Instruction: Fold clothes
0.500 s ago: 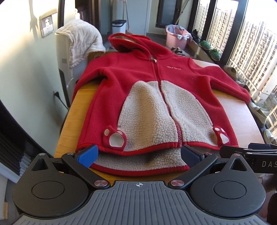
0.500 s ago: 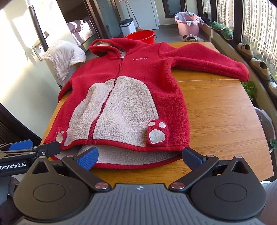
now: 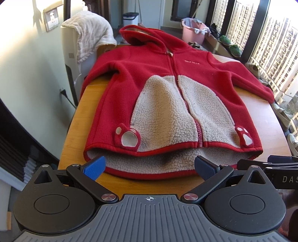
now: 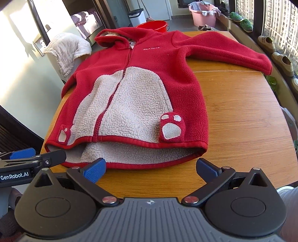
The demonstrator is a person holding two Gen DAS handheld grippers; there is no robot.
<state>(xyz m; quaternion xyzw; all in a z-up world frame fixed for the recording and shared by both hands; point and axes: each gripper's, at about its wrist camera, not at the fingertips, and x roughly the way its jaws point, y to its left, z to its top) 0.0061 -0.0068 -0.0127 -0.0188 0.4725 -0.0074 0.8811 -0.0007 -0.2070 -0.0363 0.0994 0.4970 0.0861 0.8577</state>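
Note:
A small red hooded fleece jacket with a beige fleece front lies flat on the wooden table, zipped, sleeves spread, hood at the far end. Its hem faces me, the front layer slightly raised off the beige lining. My left gripper hovers open just before the hem, near its left half. My right gripper is open too, in front of the hem's right half. Nothing sits between either pair of blue pads. Each gripper shows at the edge of the other's view.
A white appliance draped with a cream towel stands past the table's far left corner. A red bucket, a pink tub and a white bin sit on the floor beyond. Shoes line the window sill on the right.

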